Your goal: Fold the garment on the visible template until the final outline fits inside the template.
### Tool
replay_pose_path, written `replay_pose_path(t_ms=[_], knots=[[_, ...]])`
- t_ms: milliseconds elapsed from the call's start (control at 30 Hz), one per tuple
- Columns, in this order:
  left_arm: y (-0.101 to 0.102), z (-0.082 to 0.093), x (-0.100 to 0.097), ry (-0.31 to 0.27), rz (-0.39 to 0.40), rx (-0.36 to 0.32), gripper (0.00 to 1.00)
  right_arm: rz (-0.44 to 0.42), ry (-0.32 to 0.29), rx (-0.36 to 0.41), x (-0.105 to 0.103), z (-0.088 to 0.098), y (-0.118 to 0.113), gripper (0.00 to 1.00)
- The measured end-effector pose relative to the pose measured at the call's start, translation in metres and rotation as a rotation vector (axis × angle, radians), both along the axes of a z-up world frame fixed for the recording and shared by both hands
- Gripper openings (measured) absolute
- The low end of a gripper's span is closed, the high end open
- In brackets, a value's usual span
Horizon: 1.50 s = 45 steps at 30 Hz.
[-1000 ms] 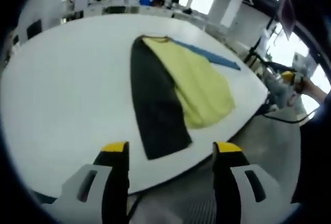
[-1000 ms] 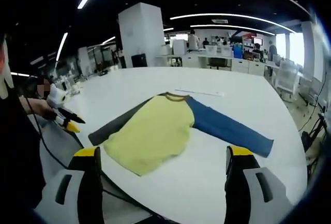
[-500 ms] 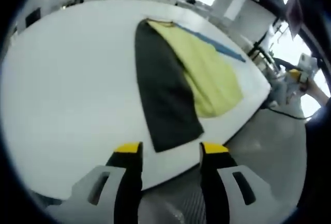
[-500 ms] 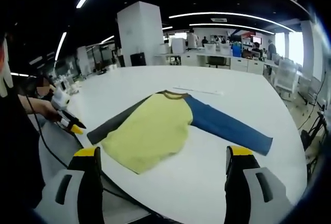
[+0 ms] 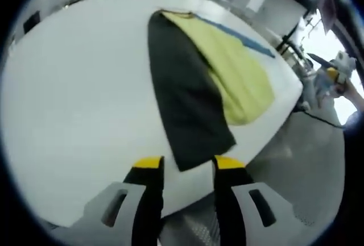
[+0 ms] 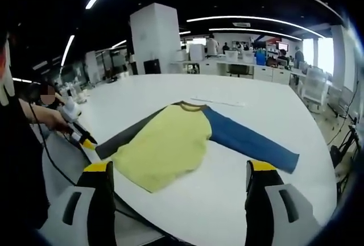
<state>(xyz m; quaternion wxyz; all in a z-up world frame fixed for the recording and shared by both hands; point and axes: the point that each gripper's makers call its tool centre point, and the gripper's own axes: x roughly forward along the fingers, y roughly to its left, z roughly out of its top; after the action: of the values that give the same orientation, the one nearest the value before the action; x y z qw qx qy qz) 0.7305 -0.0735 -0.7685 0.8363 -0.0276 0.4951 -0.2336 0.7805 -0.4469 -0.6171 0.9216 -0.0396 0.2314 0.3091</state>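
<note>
A long-sleeved shirt lies flat on the white table (image 5: 74,104), with a yellow body (image 5: 239,75), a dark grey sleeve (image 5: 182,92) and a blue sleeve (image 5: 244,40). My left gripper (image 5: 188,163) is open, its yellow-tipped jaws narrowed on either side of the grey cuff at the table's edge, with no grip visible. From the right gripper view the shirt (image 6: 170,144) spreads across the table, blue sleeve (image 6: 250,141) to the right. There the left gripper (image 6: 85,139) sits at the grey cuff (image 6: 105,149). My right gripper (image 6: 180,167) hangs wide open, short of the table.
The table edge (image 5: 267,126) curves close beside the shirt's hem, with grey floor (image 5: 296,166) beyond. A thin pale strip (image 6: 219,101) lies behind the collar. Black cables (image 6: 62,178) hang by the person at the left. Desks and chairs fill the background.
The left gripper has moved in toward the grey cuff and its jaws have narrowed steadily around it. The right gripper has stayed almost still and wide open.
</note>
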Motion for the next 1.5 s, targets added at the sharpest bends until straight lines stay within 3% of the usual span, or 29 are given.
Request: replay_pose_path(t_ms=[333,1500], knots=[[0.005,-0.007,0.000,0.024,-0.014,0.027,0.25,0.009,0.013,-0.004,-0.001,-0.003,0.002,0.96],[0.003,-0.013,0.003,0.015,-0.076,0.083,0.07,0.057,0.040,-0.054,-0.006,-0.017,0.003,0.97]])
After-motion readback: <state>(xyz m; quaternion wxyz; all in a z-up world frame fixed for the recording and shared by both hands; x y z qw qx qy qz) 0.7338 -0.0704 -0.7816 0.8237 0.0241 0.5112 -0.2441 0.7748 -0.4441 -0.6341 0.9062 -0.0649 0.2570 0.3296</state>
